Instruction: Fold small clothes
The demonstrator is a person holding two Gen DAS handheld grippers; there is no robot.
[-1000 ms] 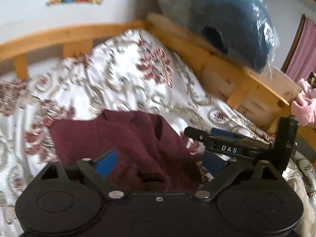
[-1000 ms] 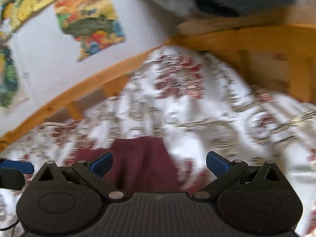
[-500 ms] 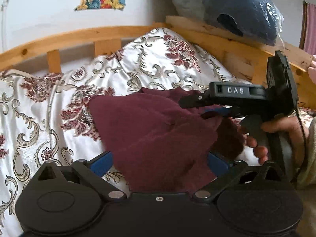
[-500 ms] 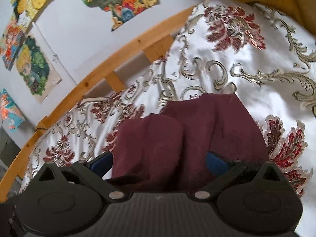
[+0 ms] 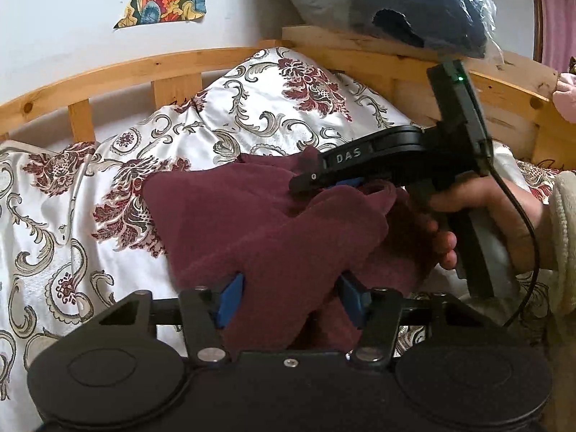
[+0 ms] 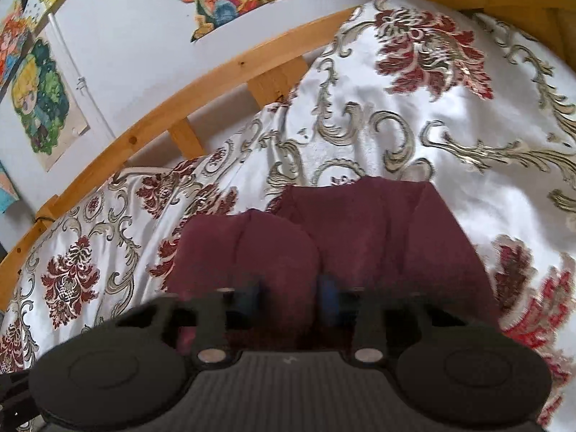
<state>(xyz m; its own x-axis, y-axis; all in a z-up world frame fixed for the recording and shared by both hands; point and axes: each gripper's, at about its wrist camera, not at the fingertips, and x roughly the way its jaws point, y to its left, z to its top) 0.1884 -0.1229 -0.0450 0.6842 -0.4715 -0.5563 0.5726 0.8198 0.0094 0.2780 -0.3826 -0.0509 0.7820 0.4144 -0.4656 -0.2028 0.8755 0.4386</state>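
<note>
Both grippers — left gripper [image 5: 289,297], right gripper [image 6: 288,297] — have jaws pinching the soft maroon fleece garment [image 5: 252,223]; uneven pulling could let it slip, spoiling the fold.

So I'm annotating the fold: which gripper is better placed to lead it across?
Probably the right gripper: its fingers have closed on a bunched maroon garment edge, while the left gripper straddles cloth more widely.

A small maroon garment [image 5: 273,223] — soft, fleecy cloth — lies bunched on the bed, one part folded over another, its near edge lifted and creased.
</note>
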